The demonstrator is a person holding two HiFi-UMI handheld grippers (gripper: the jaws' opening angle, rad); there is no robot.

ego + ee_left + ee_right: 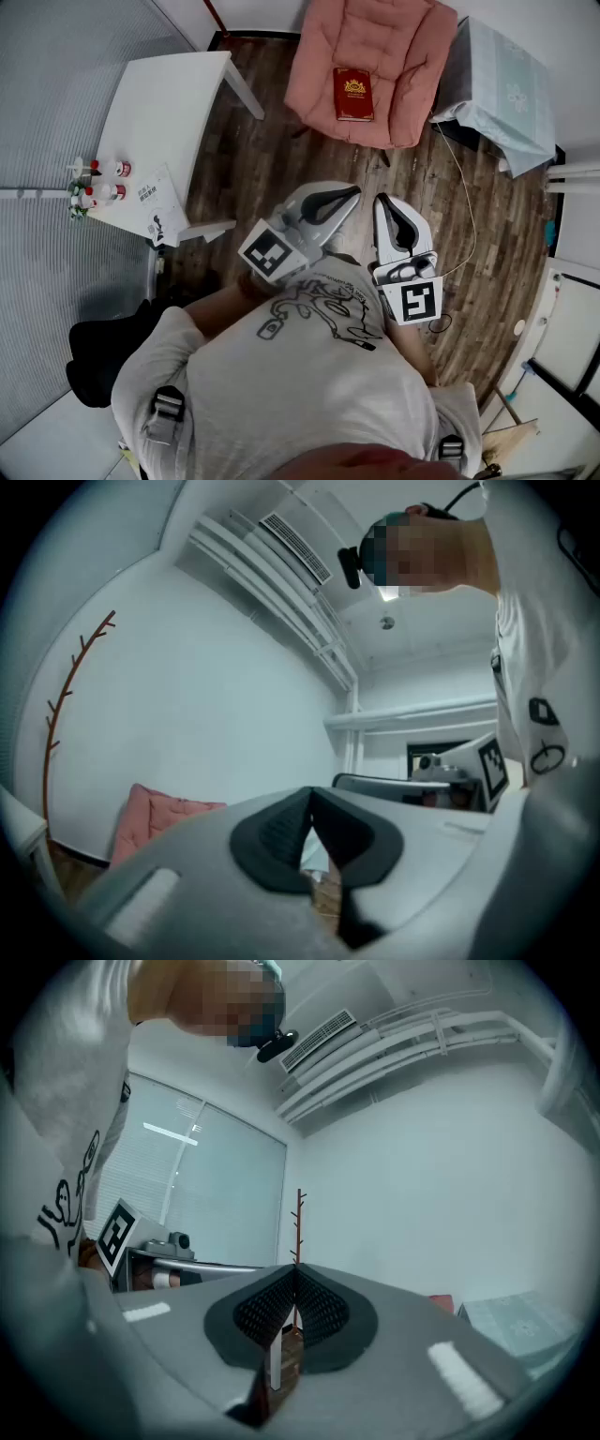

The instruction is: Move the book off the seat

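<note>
Though flat and rectangular, red book point(353, 94) on plush quilted seat point(398, 52)

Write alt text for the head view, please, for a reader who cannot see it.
A red book lies on a pink cushioned chair, untouched. Nearer, a person holds the left gripper and right gripper, both shut and empty, over a wooden floor; a white table stands left.

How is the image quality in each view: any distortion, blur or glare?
Head view: sharp and evenly lit, the book on the chair clear; fisheye curves the floor planks. Left gripper view: round dark vignette, the left claw soft. Right gripper view: same vignette, right claw soft, wall evenly lit.
</note>
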